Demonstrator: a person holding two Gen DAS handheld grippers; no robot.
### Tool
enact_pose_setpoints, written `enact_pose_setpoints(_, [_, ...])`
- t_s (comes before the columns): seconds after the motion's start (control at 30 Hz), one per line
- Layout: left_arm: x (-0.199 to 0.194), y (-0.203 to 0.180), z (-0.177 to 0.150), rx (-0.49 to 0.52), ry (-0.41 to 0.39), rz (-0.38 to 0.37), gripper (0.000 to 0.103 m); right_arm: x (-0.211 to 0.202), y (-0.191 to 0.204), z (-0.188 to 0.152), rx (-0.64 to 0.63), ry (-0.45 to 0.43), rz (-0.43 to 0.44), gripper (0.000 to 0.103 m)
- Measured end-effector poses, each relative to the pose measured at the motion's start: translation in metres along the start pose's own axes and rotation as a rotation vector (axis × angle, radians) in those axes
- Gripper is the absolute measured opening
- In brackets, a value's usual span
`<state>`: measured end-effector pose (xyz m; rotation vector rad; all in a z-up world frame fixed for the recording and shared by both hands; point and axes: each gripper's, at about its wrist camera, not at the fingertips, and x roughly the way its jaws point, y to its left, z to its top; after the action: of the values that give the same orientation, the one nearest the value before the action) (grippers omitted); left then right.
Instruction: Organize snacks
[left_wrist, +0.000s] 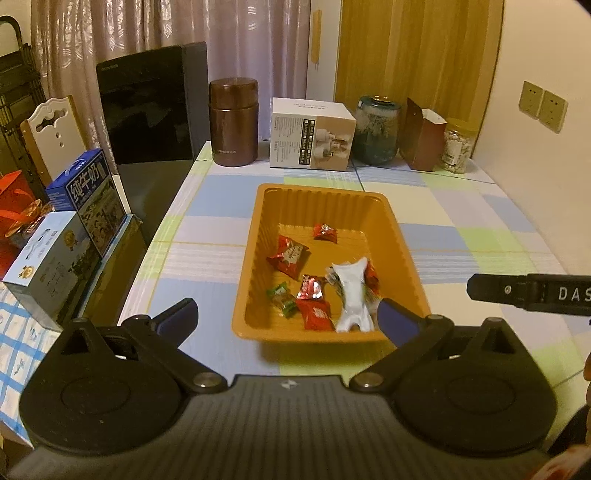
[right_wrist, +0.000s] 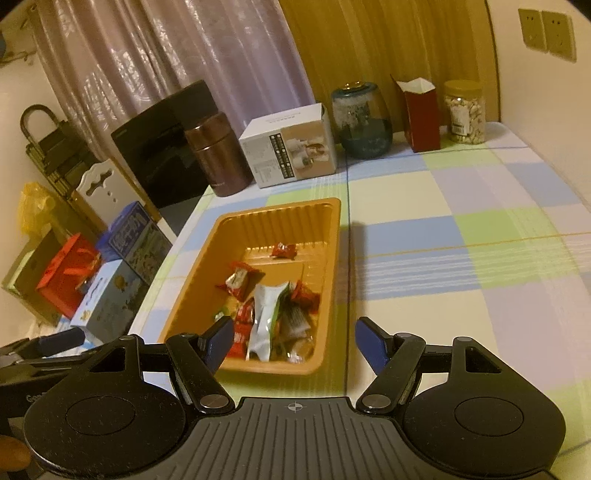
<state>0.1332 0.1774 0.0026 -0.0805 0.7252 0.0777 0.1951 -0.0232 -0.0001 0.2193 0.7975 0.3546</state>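
Note:
An orange plastic tray (left_wrist: 388, 218) sits on the checked tablecloth and also shows in the right wrist view (right_wrist: 280, 206). It holds several red wrapped candies (left_wrist: 290, 254), a green candy (left_wrist: 282, 299) and a white snack packet (left_wrist: 352, 295), which shows in the right wrist view too (right_wrist: 264, 321). My left gripper (left_wrist: 286, 319) is open and empty, just in front of the tray's near edge. My right gripper (right_wrist: 295, 341) is open and empty, over the tray's near end; it shows in the left wrist view (left_wrist: 524, 293) to the right of the tray.
At the table's back stand a brown canister (left_wrist: 233, 122), a white box (left_wrist: 312, 134), a glazed jar (left_wrist: 376, 129), a red paper bag (left_wrist: 423, 136) and a jar of nuts (left_wrist: 458, 146). Milk cartons (left_wrist: 86, 195) and a black appliance (left_wrist: 147, 110) are on the left.

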Motion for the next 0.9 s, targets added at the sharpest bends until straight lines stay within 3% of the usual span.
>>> enact_pose_setpoints(0.3, [-0.035,-0.013,-0.024,0.002,0.029,0.037,0.103,-0.041,0.003,-0.031,-0.029,0.029,-0.041,0.072])
enact_pose_setpoints(0.5, [-0.051,-0.018,-0.03,-0.021,0.051,0.017,0.103,-0.066,0.001,-0.046,-0.045,0.018,-0.08,0.073])
enact_pose_setpoints(0.9, [-0.081,-0.043,-0.048,0.027,0.037,-0.008,0.103,-0.098,0.008,-0.072,-0.102,-0.003,-0.118,0.073])
